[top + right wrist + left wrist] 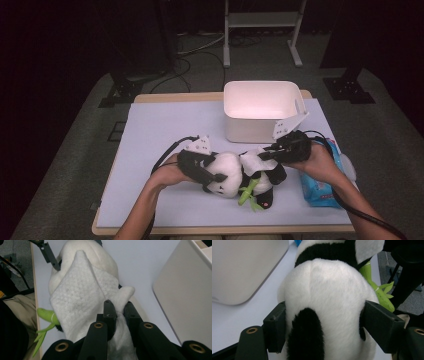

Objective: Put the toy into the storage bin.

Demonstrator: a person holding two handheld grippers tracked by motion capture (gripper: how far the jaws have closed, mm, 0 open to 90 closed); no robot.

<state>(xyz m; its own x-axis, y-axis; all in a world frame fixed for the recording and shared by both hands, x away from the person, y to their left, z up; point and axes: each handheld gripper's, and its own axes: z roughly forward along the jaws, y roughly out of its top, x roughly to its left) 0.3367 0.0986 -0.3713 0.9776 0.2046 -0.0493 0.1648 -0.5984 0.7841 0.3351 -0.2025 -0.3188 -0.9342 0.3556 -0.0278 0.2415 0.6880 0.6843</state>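
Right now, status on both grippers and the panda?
Left gripper clamped on plush panda head. Right gripper pinching white wipe laid on panda. White bin behind, clear.

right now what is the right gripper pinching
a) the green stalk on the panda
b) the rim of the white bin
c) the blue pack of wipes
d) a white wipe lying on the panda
d: in the right gripper view the right gripper has its jaws closed on a fold of the white wipe, which lies draped over the toy panda.
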